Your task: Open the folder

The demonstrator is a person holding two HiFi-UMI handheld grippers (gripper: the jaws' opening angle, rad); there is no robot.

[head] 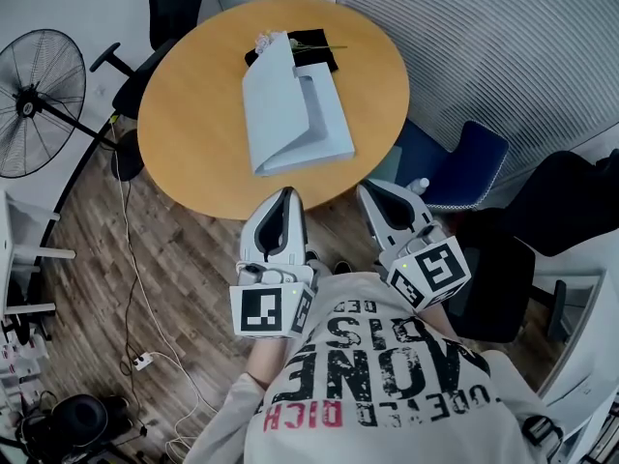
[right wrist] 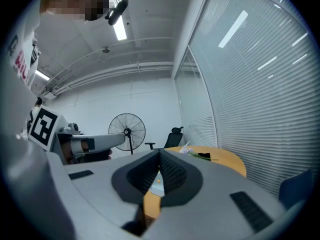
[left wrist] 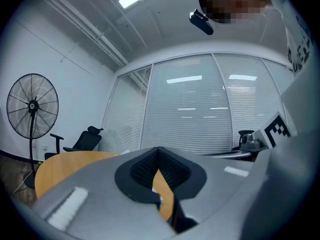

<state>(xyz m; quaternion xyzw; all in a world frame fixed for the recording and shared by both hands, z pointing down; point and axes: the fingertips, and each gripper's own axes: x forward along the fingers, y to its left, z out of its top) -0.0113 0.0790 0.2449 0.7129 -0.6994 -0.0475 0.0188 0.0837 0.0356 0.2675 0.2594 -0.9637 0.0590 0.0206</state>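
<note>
While the pale blue-white flat folder lies on the round wooden table, a little past its middle and just in front of a black pad with a small sprig of flowers, both grippers hang short of the table's near edge, well apart from it. The left gripper has its jaws closed tip to tip with nothing between them. The right gripper is the same, with its pads together and empty.

The folder looks like thin card or plastic sheet: light, flexible and smooth. It will probably slide on the wood if pushed sideways. A cover lifted by one corner is likely to bend rather than swing like a stiff board. The fold seems to run along the left long side, with the free edges on the right, where a stepped outline shows. Whether that step is a second layer or a partly raised cover I cannot tell. The best hold, in my judgement, is to steady the folder with one gripper pressing down near the fold. The other gripper then pinches only the top cover at its free right edge and swings it over.
</note>
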